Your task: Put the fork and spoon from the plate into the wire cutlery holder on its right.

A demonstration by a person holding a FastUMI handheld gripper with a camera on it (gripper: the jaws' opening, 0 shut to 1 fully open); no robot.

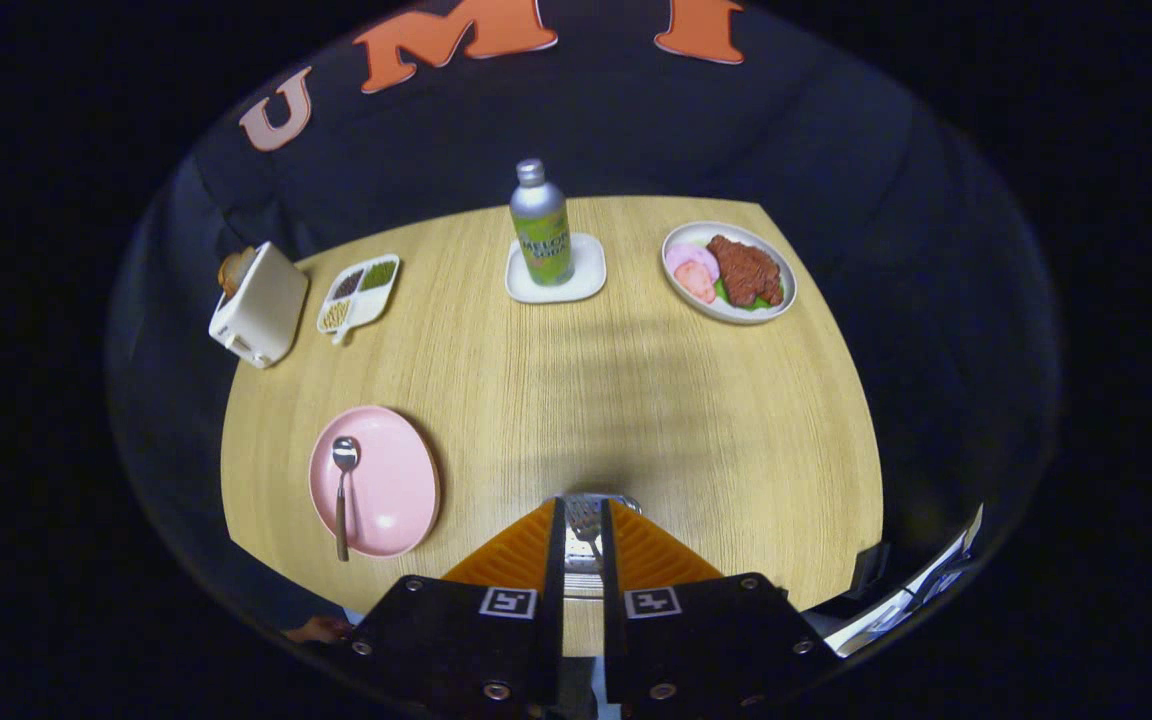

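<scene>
While the spoon (pixel 342 480) lies on the pink plate (pixel 391 490), your jaws pinch the fork (pixel 584 522) over the wire holder (pixel 596 500)

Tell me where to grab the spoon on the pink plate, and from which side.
Judging from its pose, grip the spoon by the handle, where it overhangs the near rim of the pink plate, coming from above with the fingers straddling it crosswise. The bowl lies flat on the plate. The gripper is closed on the fork, above the wire holder, so release that first.

Hand-held gripper (pixel 576 520) clamping fork (pixel 584 520), spoon (pixel 343 485) on pink plate (pixel 391 490)
</scene>
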